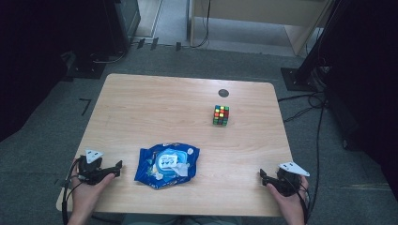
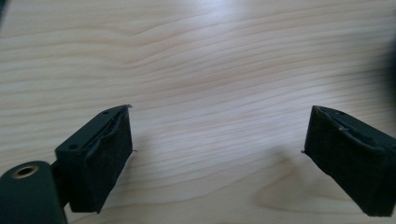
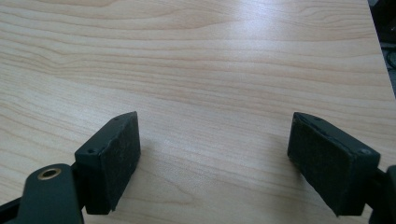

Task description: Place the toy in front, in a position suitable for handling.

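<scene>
My left gripper (image 1: 117,167) rests near the front left corner of the wooden table (image 1: 155,108), jaws spread wide with nothing between them; in the left gripper view I see only bare wood grain between my pads (image 2: 109,163). My right gripper (image 1: 264,176) sits near the front right corner, jaws likewise parted and empty, the wood showing plainly between them in the right gripper view.

The thing closest to me is the blue wet-wipes pack (image 1: 167,165), lying flat near the front edge, just beside my left gripper and well apart from my right. Its white flap (image 1: 170,161) looks lifted, and a wipe (image 1: 183,169) seems to poke out at its right side, though it is too small for me to be sure. A Rubik's cube (image 1: 221,115) stands farther back, right of centre, with a dark round grommet (image 1: 223,93) behind it.

I judge the pack to be what I go for next, and it is soft and slippery. If I pinch only the loose film with one jaw pair, it may crumple or slide across the smooth wood rather than lift. If I tug the wipe without my other gripper pinning the pack, the whole pack may come along, or the wipe may tear. Coming in too low, my pads could shove it off the near edge.
</scene>
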The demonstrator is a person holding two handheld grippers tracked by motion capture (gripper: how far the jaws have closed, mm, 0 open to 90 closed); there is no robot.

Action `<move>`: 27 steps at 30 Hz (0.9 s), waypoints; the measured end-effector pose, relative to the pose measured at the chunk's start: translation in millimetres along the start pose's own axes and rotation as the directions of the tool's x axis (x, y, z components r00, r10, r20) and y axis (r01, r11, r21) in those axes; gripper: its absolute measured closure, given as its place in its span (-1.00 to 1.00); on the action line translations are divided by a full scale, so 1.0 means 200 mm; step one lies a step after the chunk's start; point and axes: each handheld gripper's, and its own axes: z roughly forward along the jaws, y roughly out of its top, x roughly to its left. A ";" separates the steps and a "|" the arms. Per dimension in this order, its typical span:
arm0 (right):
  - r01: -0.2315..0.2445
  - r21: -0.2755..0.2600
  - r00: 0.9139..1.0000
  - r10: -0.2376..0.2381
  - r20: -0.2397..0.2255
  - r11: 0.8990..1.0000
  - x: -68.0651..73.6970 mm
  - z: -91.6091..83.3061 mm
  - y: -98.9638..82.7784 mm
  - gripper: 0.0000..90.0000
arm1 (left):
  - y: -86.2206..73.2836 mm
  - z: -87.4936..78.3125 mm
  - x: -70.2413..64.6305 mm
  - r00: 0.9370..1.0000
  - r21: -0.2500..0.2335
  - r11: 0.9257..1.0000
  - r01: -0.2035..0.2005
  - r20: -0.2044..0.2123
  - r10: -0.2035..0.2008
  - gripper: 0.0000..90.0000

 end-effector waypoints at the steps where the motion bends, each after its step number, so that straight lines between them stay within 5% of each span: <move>1: -0.001 0.000 1.000 0.001 0.002 1.000 0.00 0.00 0.00 -0.62 | 0.01 0.00 -0.02 0.999 -0.018 1.000 -0.013 0.035 0.013 -0.67; 2: -0.002 0.000 1.000 0.002 0.005 1.000 0.00 0.00 0.00 -0.62 | 0.02 0.00 -0.04 0.997 -0.027 0.999 -0.021 0.079 0.023 -0.67; 5: -0.004 -0.002 1.000 0.004 0.008 1.000 0.01 0.00 0.00 -0.62 | 0.06 -0.02 -0.09 0.976 -0.080 0.997 -0.022 0.214 0.039 -0.65; 11: -0.006 -0.001 1.000 0.006 0.008 1.000 0.01 -0.01 -0.01 -0.61 | 0.10 0.00 -0.18 0.944 -0.118 0.991 -0.058 0.315 0.093 -0.51; 14: -0.007 -0.001 1.000 0.007 0.008 1.000 0.01 -0.01 -0.01 -0.61 | 0.12 0.00 -0.24 0.923 -0.129 0.987 -0.092 0.361 0.134 -0.50; 17: -0.008 -0.001 1.000 0.008 0.009 1.000 0.01 -0.01 -0.01 -0.61 | 0.15 -0.02 -0.30 0.905 -0.160 0.975 -0.154 0.374 0.204 -0.48; 22: -0.010 -0.001 1.000 0.010 0.013 1.000 0.02 0.00 0.00 -0.62 | 0.16 -0.05 -0.41 0.864 -0.188 0.952 -0.242 0.404 0.300 -0.47; 25: -0.009 -0.001 1.000 0.009 0.013 1.000 0.02 0.00 0.00 -0.62 | 0.14 -0.03 -0.48 0.826 -0.191 0.923 -0.335 0.412 0.385 -0.47; 27: -0.007 -0.002 1.000 0.007 0.015 1.000 0.02 0.00 0.00 -0.62 | 0.13 -0.01 -0.51 0.815 -0.180 0.910 -0.374 0.405 0.414 -0.48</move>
